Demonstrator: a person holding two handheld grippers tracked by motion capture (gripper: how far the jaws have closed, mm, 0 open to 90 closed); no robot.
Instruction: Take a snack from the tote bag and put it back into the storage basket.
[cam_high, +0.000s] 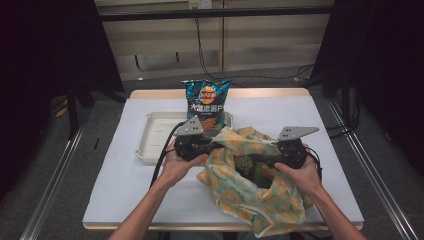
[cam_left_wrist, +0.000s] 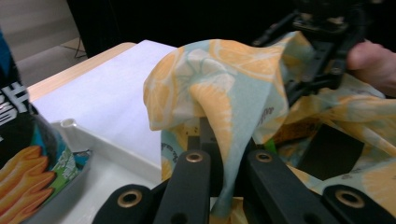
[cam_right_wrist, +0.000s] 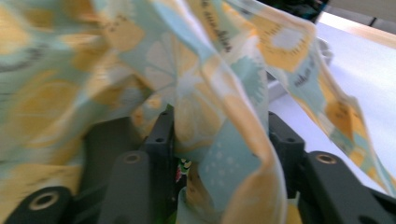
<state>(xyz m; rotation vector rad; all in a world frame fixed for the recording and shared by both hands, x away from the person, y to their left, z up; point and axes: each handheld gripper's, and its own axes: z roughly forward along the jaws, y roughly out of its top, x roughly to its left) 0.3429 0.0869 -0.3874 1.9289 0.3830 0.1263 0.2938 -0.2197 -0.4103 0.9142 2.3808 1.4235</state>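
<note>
White table (cam_high: 125, 175) | Lay's chip bag (cam_high: 206, 104) in tray (cam_high: 150, 145) | left hand-held gripper (cam_high: 212, 146) clamps cloth bag (cam_high: 250, 190) | right hand-held gripper (cam_high: 260, 159) loosely around it

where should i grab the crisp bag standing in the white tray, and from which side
Grip the blue crisp bag by its crimped top seal, coming down from above. It stands upright in the white plastic tray, so the flat top edge is free, while the yellow-and-teal citrus-print cloth bag crowds its lower front.
</note>
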